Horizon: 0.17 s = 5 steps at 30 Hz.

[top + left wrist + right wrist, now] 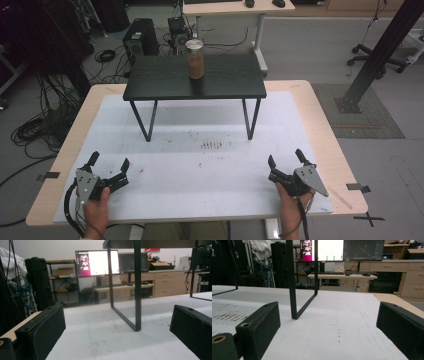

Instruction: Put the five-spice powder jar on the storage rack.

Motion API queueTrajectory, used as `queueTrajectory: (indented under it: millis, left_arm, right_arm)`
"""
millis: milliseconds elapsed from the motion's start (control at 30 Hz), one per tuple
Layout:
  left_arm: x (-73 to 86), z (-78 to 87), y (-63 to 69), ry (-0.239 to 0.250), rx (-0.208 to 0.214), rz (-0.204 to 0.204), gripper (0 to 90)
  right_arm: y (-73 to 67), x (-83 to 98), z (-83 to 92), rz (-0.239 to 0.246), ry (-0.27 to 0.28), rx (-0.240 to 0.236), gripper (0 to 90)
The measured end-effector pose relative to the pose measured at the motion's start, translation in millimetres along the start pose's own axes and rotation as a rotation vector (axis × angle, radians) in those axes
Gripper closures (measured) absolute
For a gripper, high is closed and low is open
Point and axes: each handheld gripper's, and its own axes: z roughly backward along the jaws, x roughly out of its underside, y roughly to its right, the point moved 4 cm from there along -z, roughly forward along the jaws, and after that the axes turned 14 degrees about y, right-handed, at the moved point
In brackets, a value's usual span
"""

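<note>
A clear jar (195,59) with a silver lid, filled with brown stuff, stands upright on a small black raised table (165,80) at the back of the white mat (200,165). My left gripper (109,161) rests low near the mat's front left corner, open, nothing between its jaws. My right gripper (285,157) sits near the front right, also open and empty. In the left gripper view the black table's leg frame (137,290) stands ahead between the jaws. The right gripper view shows another leg frame (292,285) ahead to the left.
Reddish-brown smudges (211,145) mark the mat under the black table's front edge. The wooden tabletop (330,135) borders the mat. Beyond are a desk with monitors (97,262), a computer tower (140,37), floor cables, and a black post (380,50) at right.
</note>
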Motion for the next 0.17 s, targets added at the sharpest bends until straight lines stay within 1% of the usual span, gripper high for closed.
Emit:
queueTrajectory:
  millis: [167]
  left_arm:
    - [-0.1,0.1,0.0,0.001,0.000,-0.001,0.4]
  right_arm:
    - [0.0,0.0,0.1,0.000,0.001,0.000,5.2]
